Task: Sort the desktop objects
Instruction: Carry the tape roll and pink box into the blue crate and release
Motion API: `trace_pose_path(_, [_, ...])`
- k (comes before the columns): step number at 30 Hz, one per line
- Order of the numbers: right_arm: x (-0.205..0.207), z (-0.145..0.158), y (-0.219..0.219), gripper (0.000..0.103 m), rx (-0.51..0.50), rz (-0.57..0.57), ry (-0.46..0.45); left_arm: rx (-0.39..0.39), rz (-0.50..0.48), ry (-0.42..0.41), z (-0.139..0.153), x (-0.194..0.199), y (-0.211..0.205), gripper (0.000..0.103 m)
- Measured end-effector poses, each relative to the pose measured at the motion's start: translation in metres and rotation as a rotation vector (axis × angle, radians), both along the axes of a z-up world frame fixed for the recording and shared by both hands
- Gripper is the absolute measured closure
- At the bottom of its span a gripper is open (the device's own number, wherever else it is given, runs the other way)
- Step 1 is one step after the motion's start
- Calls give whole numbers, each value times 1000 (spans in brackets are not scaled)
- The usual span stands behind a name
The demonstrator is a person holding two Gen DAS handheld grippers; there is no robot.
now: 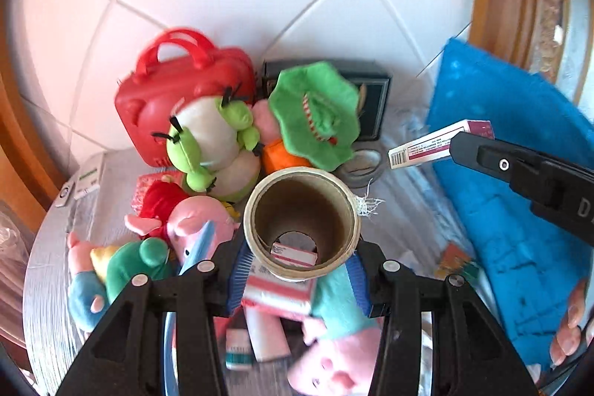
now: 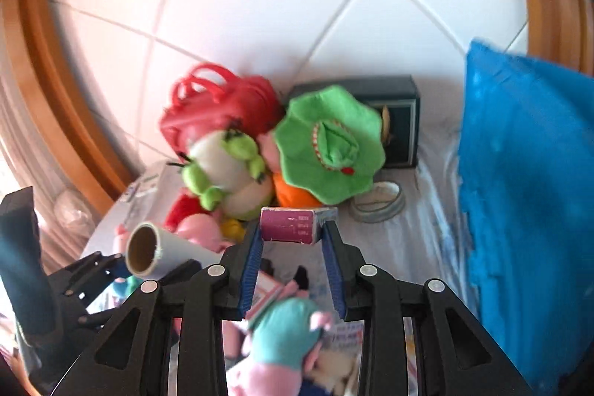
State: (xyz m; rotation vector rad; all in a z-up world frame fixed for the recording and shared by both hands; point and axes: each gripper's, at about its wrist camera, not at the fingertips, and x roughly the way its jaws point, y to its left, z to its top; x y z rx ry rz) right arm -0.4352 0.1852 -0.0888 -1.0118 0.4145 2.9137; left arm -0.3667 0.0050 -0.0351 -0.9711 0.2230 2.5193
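My left gripper (image 1: 300, 247) is shut on a wide roll of beige tape (image 1: 301, 221), held above the pile with its hollow core facing the camera; the roll also shows in the right wrist view (image 2: 152, 249). My right gripper (image 2: 293, 229) is shut on a small maroon and white box (image 2: 287, 224), held crosswise above the table; the box also shows in the left wrist view (image 1: 441, 143). Below lie pink pig plush toys (image 1: 334, 351), small medicine boxes (image 1: 276, 288) and tubes.
A red plastic case (image 1: 185, 91), a green and white plush (image 1: 211, 143), a green round plush (image 1: 315, 114) and a dark box (image 1: 375, 99) stand at the back by the tiled wall. A blue cushion (image 1: 512, 210) is on the right. Another tape roll (image 1: 362, 166) lies flat.
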Motion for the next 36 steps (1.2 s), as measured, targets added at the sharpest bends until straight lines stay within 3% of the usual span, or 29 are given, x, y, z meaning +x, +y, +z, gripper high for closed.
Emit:
trace_pose_path(4, [63,45,-12,71,11,-18,58,19,-28,57,24,38,-2,58])
trace_pose_path(11, [135,88,2,71,51,-110,125,67,-116,130,60,88,25,58])
trace_pose_path(22, [252,160,74,71,113,-276,230,136,-339,201,115,161,127,58])
trace_pose_path(25, [272,166,108,71,165,-325,182,131,-423,181,122,179,169,58])
trace_pose_path(29, [281,157,162,71,202,-337,56,66,-503,75,116,189,237,58])
trace_pose_path(36, [284,116,246,71,223,-284,-160,-80,-511,-42,85,201,326,58])
